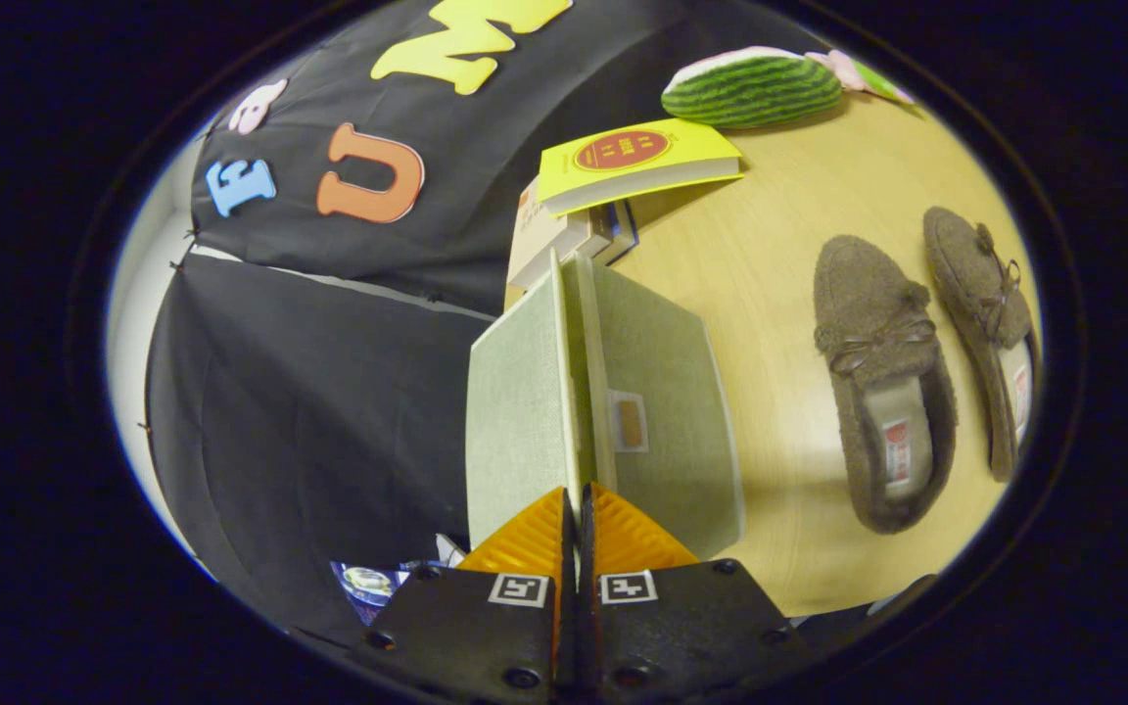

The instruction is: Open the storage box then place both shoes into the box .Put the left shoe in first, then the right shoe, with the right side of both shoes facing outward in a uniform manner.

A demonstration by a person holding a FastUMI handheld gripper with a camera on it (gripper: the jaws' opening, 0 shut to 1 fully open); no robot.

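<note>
A pale green fabric storage box [667, 411] stands on the wooden table [779, 255] just ahead of my fingers. Its lid [517, 411] is swung partway up from the box body. The lid's thin front edge runs straight between my fingers, and my gripper [577, 497] is shut on that edge. Two brown fuzzy slippers lie side by side on the table beside the box, openings towards me. The nearer shoe [879, 377] is about a hand's width from the box, and the farther shoe [985, 313] lies beyond it.
Beyond the box a yellow-covered book [634, 162] rests on a small stack of books [564, 235]. A watermelon-patterned plush [750, 90] lies farther back on the table. Some printed wrapping [373, 585] shows low beside my fingers.
</note>
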